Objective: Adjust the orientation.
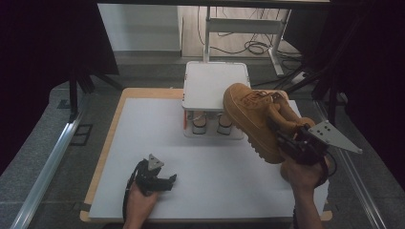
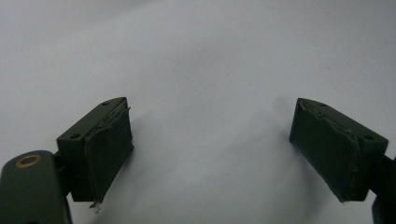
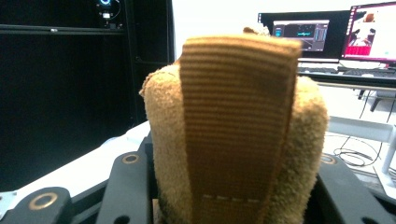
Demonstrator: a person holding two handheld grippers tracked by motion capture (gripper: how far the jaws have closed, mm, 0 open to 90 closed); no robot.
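Observation:
A tan suede boot (image 1: 253, 119) hangs in the air over the right side of the white table (image 1: 143, 138), toe pointing to the far left. My right gripper (image 1: 286, 140) is shut on the boot's heel; in the right gripper view the heel (image 3: 233, 135) with its ribbed pull strap is squeezed between the two black jaws. My left gripper (image 1: 165, 182) rests low near the table's front edge. Its fingers (image 2: 105, 149) stand wide apart over bare white surface, with nothing between them.
A white shoe rack (image 1: 215, 86) stands at the back middle of the table, with two pale shoes (image 1: 210, 125) tucked under its top shelf. Metal rails (image 1: 47, 157) run along both sides. Monitors (image 3: 327, 32) sit on a desk beyond.

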